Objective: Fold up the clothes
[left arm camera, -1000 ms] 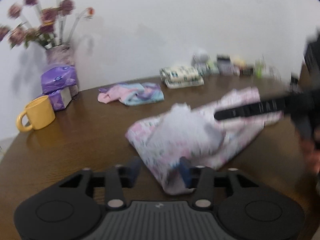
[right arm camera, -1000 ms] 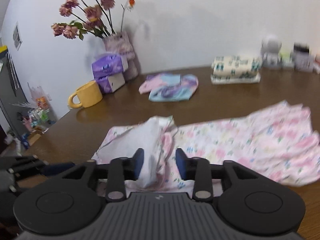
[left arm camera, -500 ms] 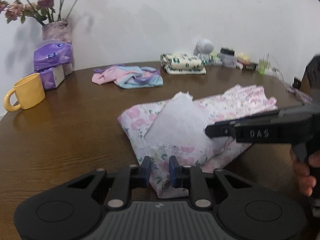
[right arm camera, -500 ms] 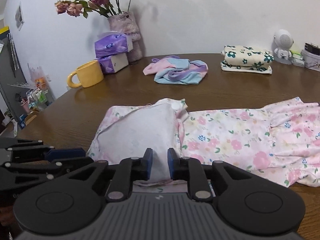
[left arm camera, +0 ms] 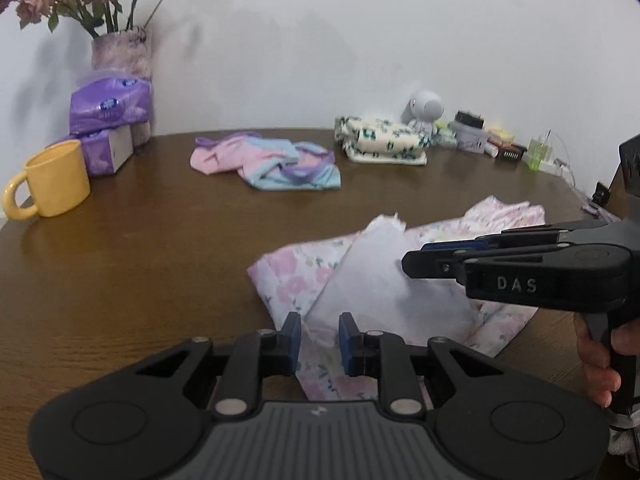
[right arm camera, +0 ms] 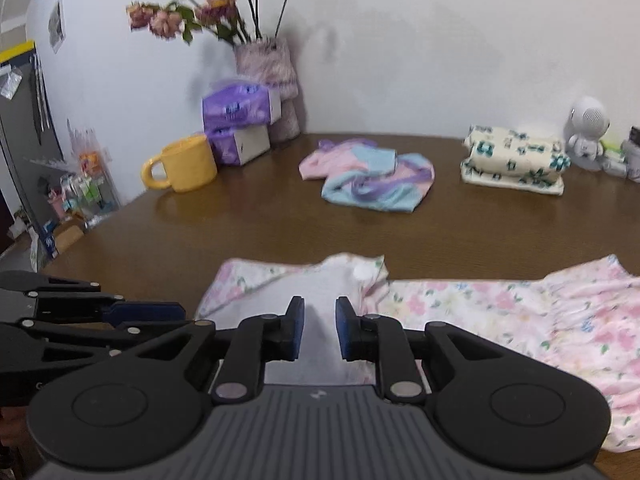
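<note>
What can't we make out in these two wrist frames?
- Near edge of the pink floral garment: both views, hidden under the gripper bodies, so the pinch itself is unseen.
- Floral garment's far end: right wrist view, cut off by the right frame edge.
- Small items by the wall: left wrist view, too small and blurred to identify.
- Person's hand: left wrist view, mostly behind the right gripper handle.
- Flowers: right wrist view, blurred.

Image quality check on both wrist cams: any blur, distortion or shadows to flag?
Left wrist: dark fisheye corners, table edge bowed, floral garment soft, far clutter blurred; the tongs are sharp. Right wrist: flowers smeared, vase casts a soft shadow on the wall, garment's far end blurry. No harsh glare in either.
</note>
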`<control>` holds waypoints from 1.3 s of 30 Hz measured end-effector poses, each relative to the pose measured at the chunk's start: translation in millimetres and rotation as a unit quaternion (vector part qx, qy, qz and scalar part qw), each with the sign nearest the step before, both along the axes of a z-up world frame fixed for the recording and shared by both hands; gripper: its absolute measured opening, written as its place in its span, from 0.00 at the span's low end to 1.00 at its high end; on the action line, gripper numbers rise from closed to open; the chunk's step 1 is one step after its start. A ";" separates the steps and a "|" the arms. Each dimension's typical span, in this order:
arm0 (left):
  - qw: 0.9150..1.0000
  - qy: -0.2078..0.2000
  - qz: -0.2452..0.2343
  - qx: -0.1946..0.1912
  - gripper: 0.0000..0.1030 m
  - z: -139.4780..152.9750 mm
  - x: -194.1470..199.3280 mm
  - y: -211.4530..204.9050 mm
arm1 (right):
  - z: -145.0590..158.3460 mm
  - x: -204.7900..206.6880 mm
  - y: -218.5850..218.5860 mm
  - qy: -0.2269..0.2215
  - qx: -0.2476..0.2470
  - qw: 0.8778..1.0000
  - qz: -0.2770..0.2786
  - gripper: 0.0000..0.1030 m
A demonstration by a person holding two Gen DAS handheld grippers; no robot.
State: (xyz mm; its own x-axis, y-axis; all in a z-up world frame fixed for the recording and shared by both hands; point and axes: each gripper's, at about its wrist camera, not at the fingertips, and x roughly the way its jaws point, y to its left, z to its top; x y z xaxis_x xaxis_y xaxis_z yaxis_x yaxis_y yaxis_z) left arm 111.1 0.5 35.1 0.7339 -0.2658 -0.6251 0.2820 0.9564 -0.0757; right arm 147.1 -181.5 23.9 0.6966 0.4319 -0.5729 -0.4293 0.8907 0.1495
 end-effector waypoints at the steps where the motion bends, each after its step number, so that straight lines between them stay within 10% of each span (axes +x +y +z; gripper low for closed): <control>1: 1.000 0.005 0.000 0.002 0.19 -2.6 1.6 -0.7 | -4.1 1.3 1.6 0.003 -0.006 1.000 -0.003 0.17; 13: 0.999 -0.036 0.011 -0.029 0.25 35.6 25.5 20.3 | 10.8 13.2 -7.5 -0.004 0.003 1.000 -0.004 0.17; 29: 0.999 0.019 -0.010 -0.034 0.24 -1.9 74.4 13.7 | -11.2 45.0 6.6 0.037 -0.002 0.999 -0.002 0.17; 39: 0.999 0.013 -0.006 -0.048 0.26 0.7 74.0 22.3 | -12.6 57.0 -16.6 0.084 0.049 0.995 -0.022 0.36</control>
State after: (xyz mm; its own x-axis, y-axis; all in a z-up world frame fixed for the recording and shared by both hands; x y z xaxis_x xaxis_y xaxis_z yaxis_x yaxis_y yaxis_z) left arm 185.0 22.8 35.8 0.7140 -0.3341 -0.6153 0.2895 0.9410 -0.1749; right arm 204.2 -198.1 11.2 0.6142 0.4627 -0.6393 -0.3523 0.8856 0.3026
